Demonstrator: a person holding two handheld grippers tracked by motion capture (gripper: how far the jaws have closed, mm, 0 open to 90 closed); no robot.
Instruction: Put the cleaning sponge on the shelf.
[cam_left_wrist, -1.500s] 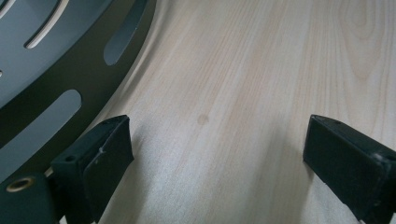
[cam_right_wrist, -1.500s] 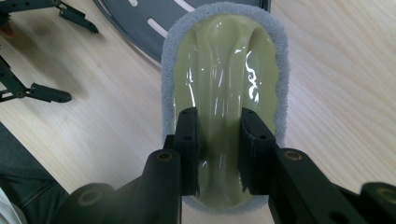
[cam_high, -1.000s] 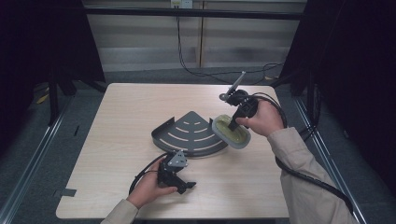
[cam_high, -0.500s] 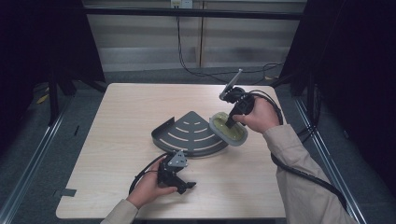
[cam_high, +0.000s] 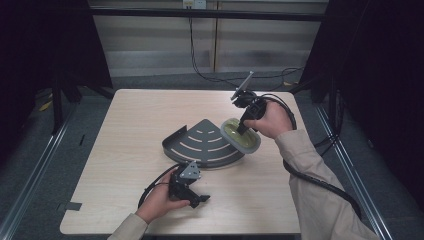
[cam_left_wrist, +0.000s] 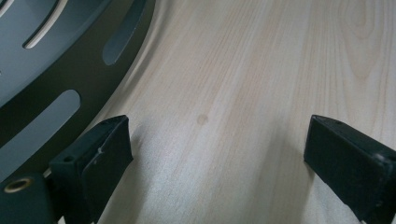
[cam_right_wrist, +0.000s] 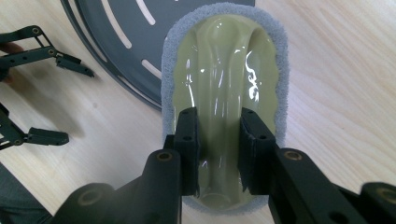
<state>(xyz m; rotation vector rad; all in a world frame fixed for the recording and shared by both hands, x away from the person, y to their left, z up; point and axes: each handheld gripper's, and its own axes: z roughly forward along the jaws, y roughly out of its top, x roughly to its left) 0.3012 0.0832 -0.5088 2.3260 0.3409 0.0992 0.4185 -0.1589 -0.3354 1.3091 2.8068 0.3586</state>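
Observation:
A dark grey fan-shaped tray (cam_high: 200, 142) with slots lies in the middle of the table. My right gripper (cam_high: 242, 129) is shut on the raised ridge of a yellow-green scrubber with a grey pad rim (cam_high: 241, 137). The right gripper view shows the jaws (cam_right_wrist: 218, 149) clamped on that ridge, and the scrubber (cam_right_wrist: 224, 60) overlapping the tray's curved edge (cam_right_wrist: 121, 37). My left gripper (cam_high: 200, 192) rests near the table's front, just below the tray. Its jaws (cam_left_wrist: 217, 149) stand open over bare wood, beside the tray's rim (cam_left_wrist: 46, 70).
The pale wooden table (cam_high: 135, 115) has free room at its left and far side. Black cables trail from both grippers. Dark frames and a rail stand around the table. The left gripper (cam_right_wrist: 65, 100) shows in the right gripper view, left of the tray.
The right gripper with the scrubber has edged slightly left toward the tray. The left gripper has stayed where it was.

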